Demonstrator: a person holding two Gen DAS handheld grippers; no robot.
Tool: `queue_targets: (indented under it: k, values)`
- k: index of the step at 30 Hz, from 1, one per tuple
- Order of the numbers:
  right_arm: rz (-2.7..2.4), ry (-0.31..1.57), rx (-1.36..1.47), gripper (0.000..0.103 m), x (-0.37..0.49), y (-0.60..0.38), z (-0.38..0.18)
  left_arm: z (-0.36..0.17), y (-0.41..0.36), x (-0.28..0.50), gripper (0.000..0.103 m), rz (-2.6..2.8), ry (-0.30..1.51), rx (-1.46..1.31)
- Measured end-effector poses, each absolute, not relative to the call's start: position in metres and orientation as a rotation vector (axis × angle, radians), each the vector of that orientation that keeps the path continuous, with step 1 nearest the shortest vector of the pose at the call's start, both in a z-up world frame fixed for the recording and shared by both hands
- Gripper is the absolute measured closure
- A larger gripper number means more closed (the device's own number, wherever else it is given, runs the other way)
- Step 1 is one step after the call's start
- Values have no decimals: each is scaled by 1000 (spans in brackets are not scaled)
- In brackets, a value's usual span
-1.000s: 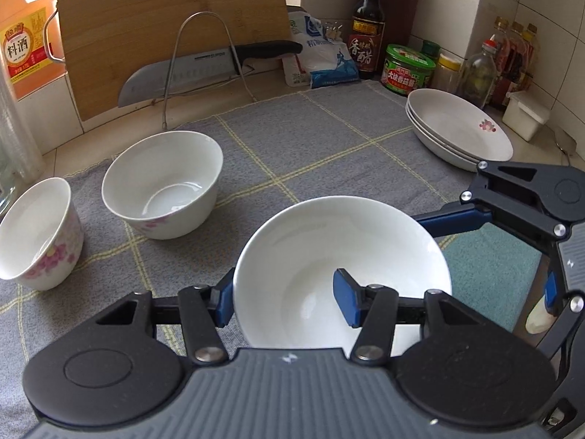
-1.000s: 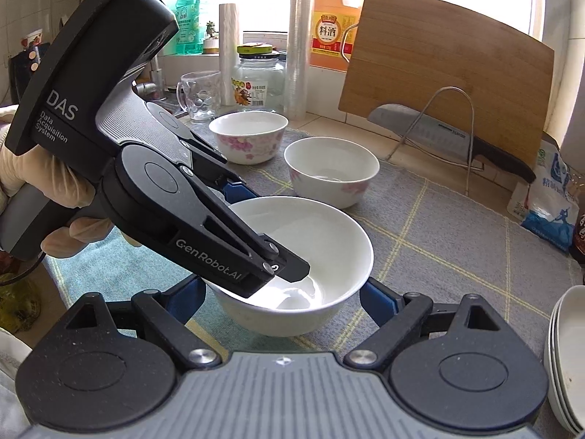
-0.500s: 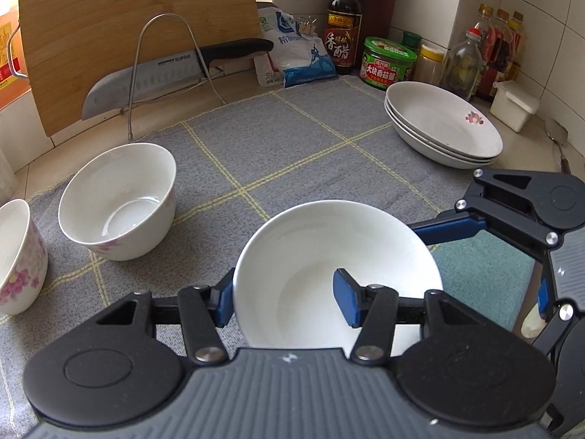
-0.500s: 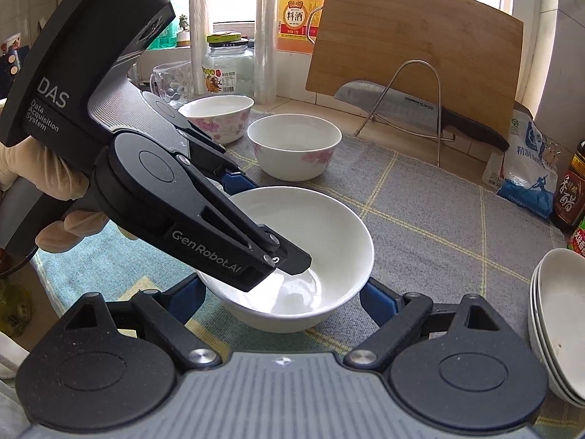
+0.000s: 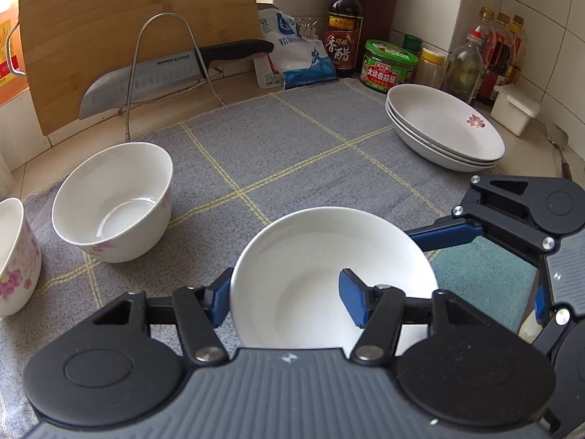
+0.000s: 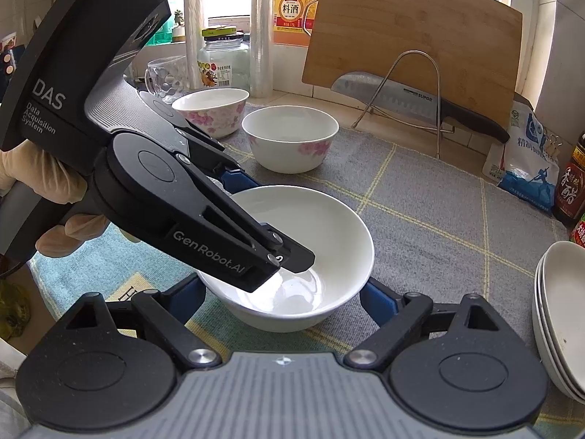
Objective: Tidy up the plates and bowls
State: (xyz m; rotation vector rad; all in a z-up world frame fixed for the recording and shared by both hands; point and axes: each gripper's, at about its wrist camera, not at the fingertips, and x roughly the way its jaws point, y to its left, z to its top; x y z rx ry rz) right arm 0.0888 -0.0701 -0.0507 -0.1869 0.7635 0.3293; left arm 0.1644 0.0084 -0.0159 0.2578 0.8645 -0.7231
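Note:
A plain white bowl (image 5: 329, 278) sits low over the grey checked cloth (image 5: 292, 146). My left gripper (image 5: 283, 298) is shut on its near rim, one finger inside and one outside. My right gripper (image 6: 281, 296) is open, its blue fingers on either side of the same bowl (image 6: 329, 241) without visibly pressing it. A second white bowl with pink flowers (image 5: 113, 201) stands to the left, and a flowered bowl (image 5: 14, 252) lies beyond it. A stack of white plates (image 5: 444, 131) rests at the right.
A bamboo cutting board (image 5: 139, 29) and a knife (image 5: 164, 73) on a wire stand are at the back. Sauce bottles and jars (image 5: 387, 62) line the back right corner. A glass cup (image 6: 166, 77) and jar stand near the window.
Both grippers and the plain bowl have shifted right, so the flowered bowls sit farther left in the left wrist view. The grips look unchanged.

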Motion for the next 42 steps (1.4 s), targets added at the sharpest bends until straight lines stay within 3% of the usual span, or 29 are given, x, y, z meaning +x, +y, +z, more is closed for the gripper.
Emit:
queue_targets:
  k: [1,2,6,23,42]
  values:
    - [333,766,-188,8,89,-70,-51,-15,8,163,19,-720,853,264]
    - [337,768,-184,6,89,-70,-51,-13,8,162,15,-716,838,269]
    - [337,754,-167,0,87,-73,-49,-7,11,160,9,-709,811,268]
    - [328,748,-236,0,74,-73,-26,26,55,137,5,-614,698,231]
    - [356,771,-252,0,109,-65,-6,10,97,154,5,-463,690,207]
